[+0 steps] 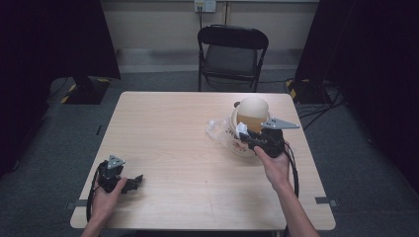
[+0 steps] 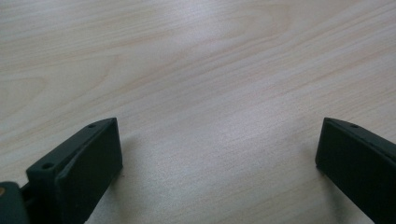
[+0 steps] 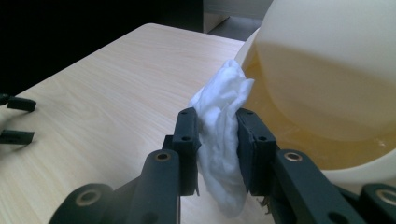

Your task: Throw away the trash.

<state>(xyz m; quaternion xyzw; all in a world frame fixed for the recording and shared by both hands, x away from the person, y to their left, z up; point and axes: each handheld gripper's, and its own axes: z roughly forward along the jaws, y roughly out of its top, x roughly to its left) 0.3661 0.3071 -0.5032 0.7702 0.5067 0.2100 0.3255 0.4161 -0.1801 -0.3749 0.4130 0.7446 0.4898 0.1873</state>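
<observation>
White wadding, a crumpled tissue point(image 3: 222, 140), sits pinched between the two black jaws of the right gripper point(image 3: 219, 149), which are clamped on it from both sides. In the high view, the person's right hand point(image 1: 273, 165) holds that gripper point(image 1: 245, 137) above the right part of the pale wooden table point(image 1: 173, 138), with the tissue point(image 1: 242, 130) at the rim of a cream bowl point(image 1: 252, 118) tipped on its side, yellowish liquid pooled inside. A clear plastic wrapper point(image 1: 217, 129) lies just beside the bowl on its left. Near the table's front left edge, the left hand point(image 1: 106, 200) rests the left gripper point(image 1: 140, 179) on the wood, its jaws standing wide apart with nothing between them. Beyond the table stands a dark folding chair point(image 1: 232, 54).
</observation>
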